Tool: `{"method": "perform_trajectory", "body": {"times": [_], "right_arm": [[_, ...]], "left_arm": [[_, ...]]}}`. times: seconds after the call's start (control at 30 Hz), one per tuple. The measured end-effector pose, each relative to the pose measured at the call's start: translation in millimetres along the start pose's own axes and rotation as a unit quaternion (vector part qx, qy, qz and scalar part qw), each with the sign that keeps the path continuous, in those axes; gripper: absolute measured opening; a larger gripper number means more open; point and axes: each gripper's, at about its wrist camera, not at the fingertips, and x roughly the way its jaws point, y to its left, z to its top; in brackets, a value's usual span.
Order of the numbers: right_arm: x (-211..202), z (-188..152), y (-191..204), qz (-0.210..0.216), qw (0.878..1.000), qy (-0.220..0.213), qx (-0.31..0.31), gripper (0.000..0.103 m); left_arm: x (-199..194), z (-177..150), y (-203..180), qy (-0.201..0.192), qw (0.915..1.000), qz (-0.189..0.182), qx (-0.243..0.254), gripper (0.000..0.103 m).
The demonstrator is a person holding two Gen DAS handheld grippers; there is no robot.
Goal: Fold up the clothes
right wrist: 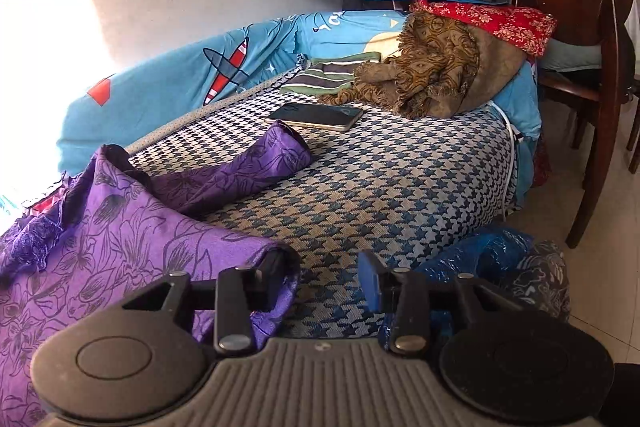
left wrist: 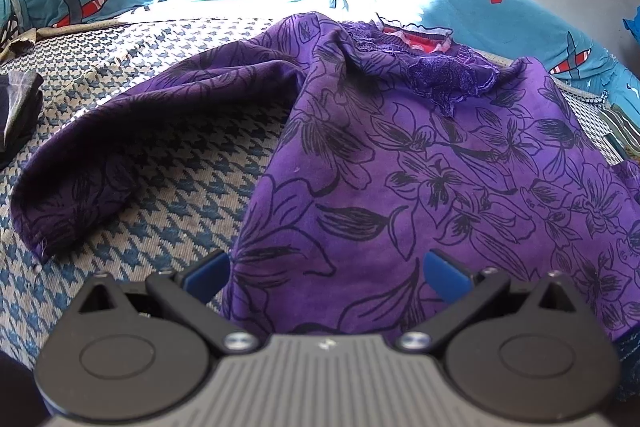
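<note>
Blue pads of the left gripper [left wrist: 326, 277] stand wide apart over the near edge of the purple dress [left wrist: 420, 167], and they squeeze nothing. One sleeve [left wrist: 120, 155] flops out to the left on the checked bed cover [left wrist: 192, 195]. The dress lies spread flat on the bed, with its lacy neck at the far side. The right gripper [right wrist: 324, 279] has let go too. Its left finger [right wrist: 272, 267] touches the dress's folded edge, and only bed cover shows between its fingers. A phone [right wrist: 316, 115] lies farther back, just beside the other sleeve [right wrist: 240, 167].
</note>
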Motion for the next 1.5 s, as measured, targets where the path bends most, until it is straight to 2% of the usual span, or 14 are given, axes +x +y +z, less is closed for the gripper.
{"method": "perform_trajectory", "body": {"times": [0.03,0.17,0.27,0.37,0.47,0.57,0.67,0.73,0.87,0.93,1.33,1.5], "right_arm": [[-1,-1,-1,-0.005,1.000,0.000,0.001,0.048],[-8,-2,-6,-0.025,1.000,-0.007,0.010,0.049],[-19,-2,-14,-0.022,0.999,-0.023,0.034,0.053],[-21,-2,-10,0.027,0.999,-0.028,0.021,0.056],[-18,-8,1,0.057,0.998,-0.022,-0.005,0.056],[-13,-15,15,0.095,0.995,-0.005,-0.027,0.056],[-1,-24,23,0.119,0.992,0.038,-0.018,0.056],[8,-31,19,0.137,0.987,0.079,0.016,0.056],[24,-43,4,0.168,0.970,0.149,0.094,0.056],[26,-48,0,0.177,0.965,0.163,0.108,0.056],[35,-62,16,0.207,0.951,0.203,0.104,0.054],[40,-66,27,0.223,0.946,0.212,0.100,0.035]], "left_arm": [[0,0,1,0.000,1.0000,0.000,-0.001,0.103],[-1,1,3,-0.002,1.0000,0.005,-0.007,0.103],[-1,1,5,-0.003,0.9999,0.008,-0.010,0.103],[-2,0,6,-0.002,0.9999,0.007,-0.011,0.103],[-4,-1,6,-0.005,0.9999,0.008,-0.009,0.103],[-6,-1,9,-0.006,0.9998,0.009,-0.014,0.103],[-6,-1,12,-0.006,0.9997,0.010,-0.020,0.103],[-6,-1,14,-0.006,0.9997,0.010,-0.023,0.103],[-6,-1,14,-0.005,0.9997,0.009,-0.023,0.103],[-6,-1,13,-0.005,0.9997,0.008,-0.022,0.103],[-5,-4,13,-0.003,0.9998,0.005,-0.020,0.103],[-5,-6,12,-0.003,0.9999,0.004,-0.016,0.103]]}}
